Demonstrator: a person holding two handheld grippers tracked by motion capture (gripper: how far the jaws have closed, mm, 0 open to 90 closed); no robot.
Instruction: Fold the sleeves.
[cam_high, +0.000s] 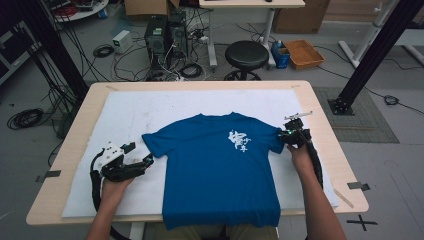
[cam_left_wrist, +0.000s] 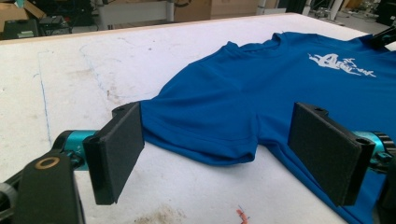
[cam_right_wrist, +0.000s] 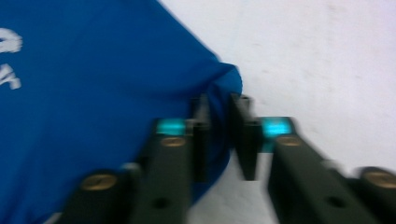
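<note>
- Sleeves first: the blue T-shirt (cam_high: 217, 167) lies face up and flat on the white mat (cam_high: 125, 112), collar toward the far edge of the table (cam_high: 67, 145), hem hanging over the near edge by my lap. Its long axis runs from me straight away, so the two short sleeves stick out sideways, one toward each of my hands.
- My right gripper (cam_right_wrist: 219, 140) is at the tip of the shirt's right sleeve (cam_right_wrist: 219, 88). Its jaws are pinched nearly together with a fold of sleeve cloth between the pads; the right gripper view is blurred, but the fabric clearly runs in between them.
- My left gripper (cam_left_wrist: 219, 156) stands wide open and holds nothing. The left sleeve (cam_left_wrist: 201, 135) lies just ahead of it, inside the span of the two pads (cam_left_wrist: 119, 151) but not pressed by either.
- By my reckoning the left hand is the one left to act: the sleeve edge is right in front, so it only needs to ease forward and close.
- The cloth looks thin, soft and smooth, plain blue with a small white print (cam_high: 239, 140) on the chest, and a slight ripple near the left armpit.
</note>
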